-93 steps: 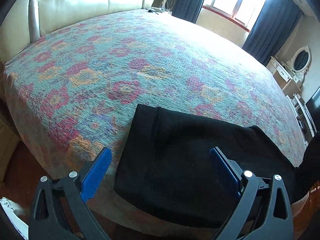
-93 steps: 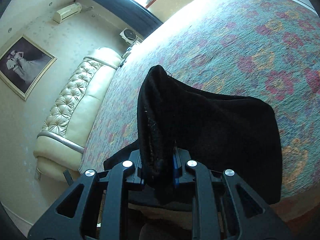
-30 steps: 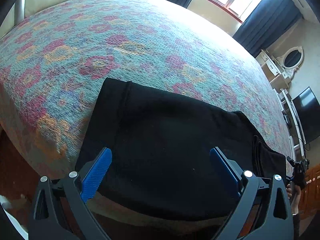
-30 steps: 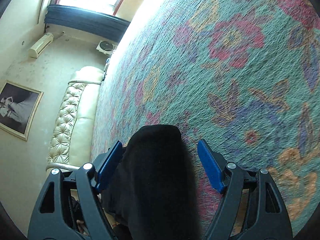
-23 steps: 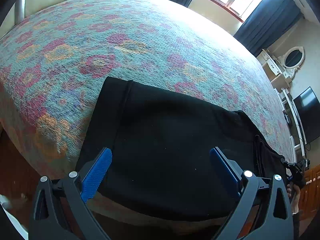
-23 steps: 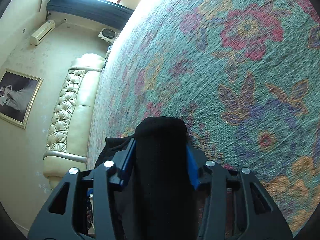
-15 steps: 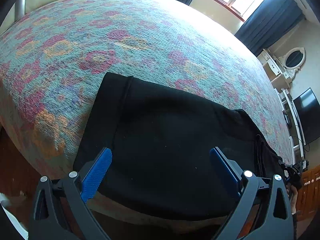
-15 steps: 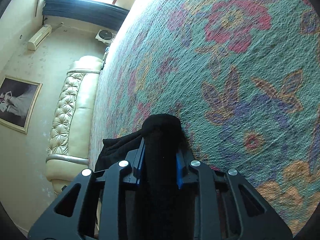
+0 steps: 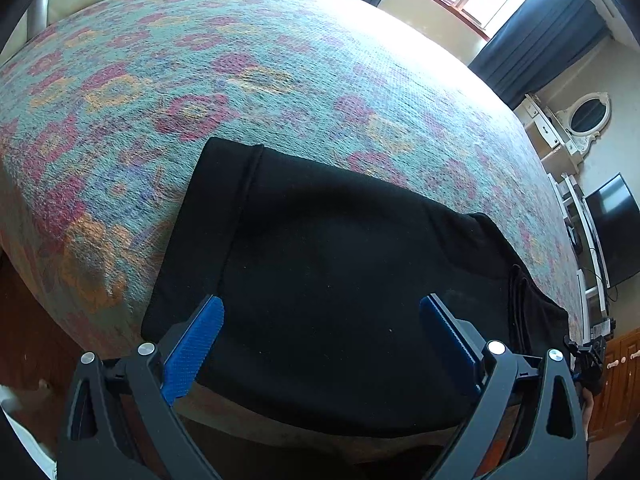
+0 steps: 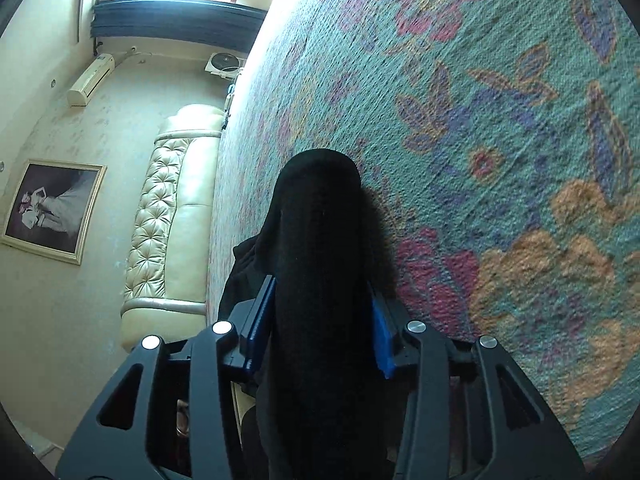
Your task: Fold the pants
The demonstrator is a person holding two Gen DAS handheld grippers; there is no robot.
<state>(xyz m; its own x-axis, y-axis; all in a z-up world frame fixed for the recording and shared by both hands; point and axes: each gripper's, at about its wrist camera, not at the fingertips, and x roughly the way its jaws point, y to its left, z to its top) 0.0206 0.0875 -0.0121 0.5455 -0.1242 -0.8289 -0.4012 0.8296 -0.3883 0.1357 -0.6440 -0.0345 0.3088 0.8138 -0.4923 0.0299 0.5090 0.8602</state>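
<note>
The black pants [image 9: 328, 248] lie folded flat on the flowered bedspread [image 9: 280, 80], near the bed's front edge. My left gripper [image 9: 320, 304] hovers over their near part, open wide, with nothing between its blue pads. In the right wrist view a thick rounded fold of the pants [image 10: 320, 208] fills the gap of my right gripper [image 10: 320, 292]. Its jaws are opening, and both pads still touch the cloth. The fold rests low on the bedspread [image 10: 500, 120].
A padded cream headboard [image 10: 172, 208] stands at the bed's far end, with a framed picture [image 10: 52, 208] on the wall. A white dresser with an oval mirror [image 9: 588, 112] and a dark TV [image 9: 612, 228] stand to the right. Floor [image 9: 24, 320] shows below the bed's edge.
The right gripper went from wide open to shut on the fold of the pants, then loosened a little, and sank closer to the bedspread. The left gripper has stayed put, open.
</note>
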